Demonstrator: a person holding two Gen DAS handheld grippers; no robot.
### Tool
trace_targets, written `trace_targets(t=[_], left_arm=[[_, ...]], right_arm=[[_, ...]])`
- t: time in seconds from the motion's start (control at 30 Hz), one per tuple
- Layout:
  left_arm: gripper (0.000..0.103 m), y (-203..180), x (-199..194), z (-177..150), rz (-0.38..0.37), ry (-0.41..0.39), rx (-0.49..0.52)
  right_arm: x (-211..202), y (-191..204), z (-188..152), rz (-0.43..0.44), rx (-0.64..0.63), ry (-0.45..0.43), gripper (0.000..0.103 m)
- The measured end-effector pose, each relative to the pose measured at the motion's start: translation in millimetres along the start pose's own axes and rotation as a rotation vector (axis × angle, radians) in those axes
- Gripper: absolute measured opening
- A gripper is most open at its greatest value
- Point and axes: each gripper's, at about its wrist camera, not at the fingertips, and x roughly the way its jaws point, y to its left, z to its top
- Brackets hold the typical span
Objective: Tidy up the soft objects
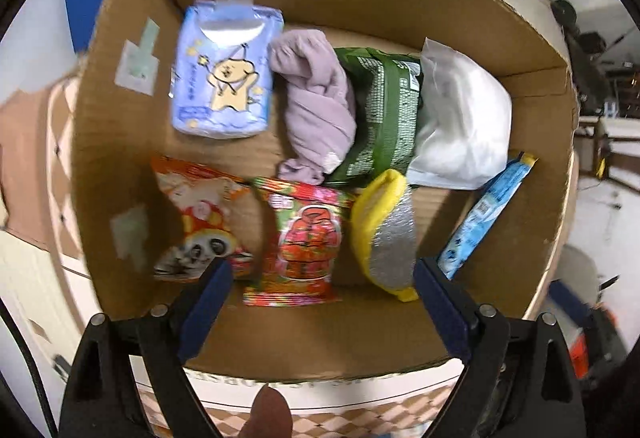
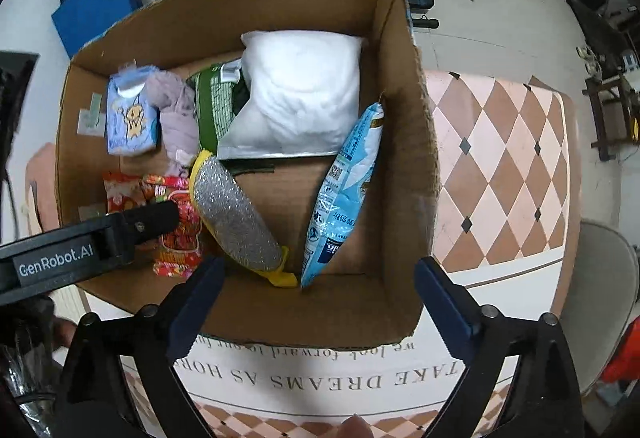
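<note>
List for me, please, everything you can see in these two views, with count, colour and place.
brown cardboard box: 1, on the checked cloth
pale blue tissue pack: 1, far left in box
lilac cloth: 1, beside the tissue pack
green packet: 1, under white pillow pack
white pillow pack: 1, far right
light blue bag: 1, leaning on right wall
yellow-and-silver mitt: 1, centre
red snack packets: 2, near left
left gripper: open, empty
right gripper: open, empty

Soft packs [image 2: 296, 94] in cardboard box [image 2: 404, 142]
</note>
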Motion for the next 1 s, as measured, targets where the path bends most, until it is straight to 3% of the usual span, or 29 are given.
trace_targets(t=[0.13,0.3,0.5,0.7,1.0], left_arm=[[0.093,5.0,-9.1,-7.9,0.121,-0.024,0.048],[0.093,7.6,-30.0,-27.0,0.174,-0.081,0.082],[0.093,7.7,-64.0,-79.4,0.216,-0.224,0.115],[0.093,-7.0,-96.9,-121.6,0.216,-0.37,0.097],[0.093,-15.8,-148.4,-211.3,0.25,-0.548,0.106]], right_arm=[[0.9,3.7,-1.0,-0.033,-0.029,0.007,0.103],[-8.0,2.3,-9.9,-0.022,-0.032,-0.002,0.103],[-42.1,-5.3,-33.3,-0.041,-0.023,-0.103,0.103],[-80.9,-8.8,-84.5,-0.064,-0.024,-0.222,0.103],[-145.1,-1.9,-176.9,-0.05,-0.041,-0.382,0.103]])
